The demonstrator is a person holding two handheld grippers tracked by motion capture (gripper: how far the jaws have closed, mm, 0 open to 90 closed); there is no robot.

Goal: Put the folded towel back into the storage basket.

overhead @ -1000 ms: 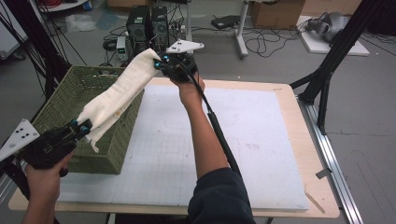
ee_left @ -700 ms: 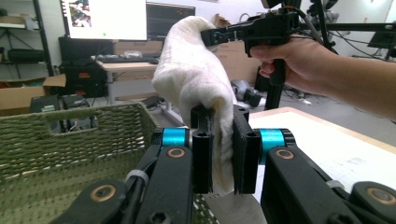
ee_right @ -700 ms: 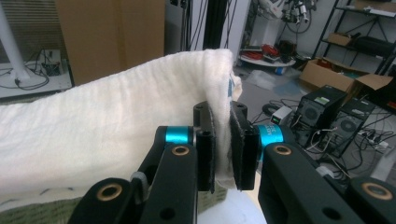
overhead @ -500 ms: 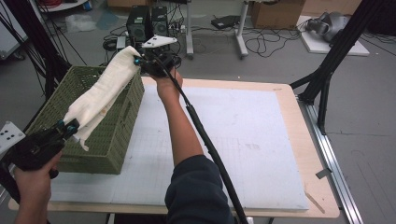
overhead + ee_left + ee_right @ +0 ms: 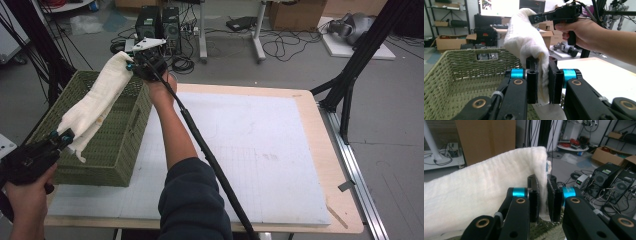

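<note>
Left gripper [image 5: 64,136] and right gripper [image 5: 132,65] both clamped on white towel [image 5: 97,102] above green wicker basket [image 5: 125,142].

Basket [image 5: 107,150] floor hidden under towel [image 5: 97,102], left hand [image 5: 25,197] cut by frame edge

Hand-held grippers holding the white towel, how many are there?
2. The left hand-held gripper clamps the towel at its near end over the green basket; the right hand-held gripper clamps its far end.
</note>
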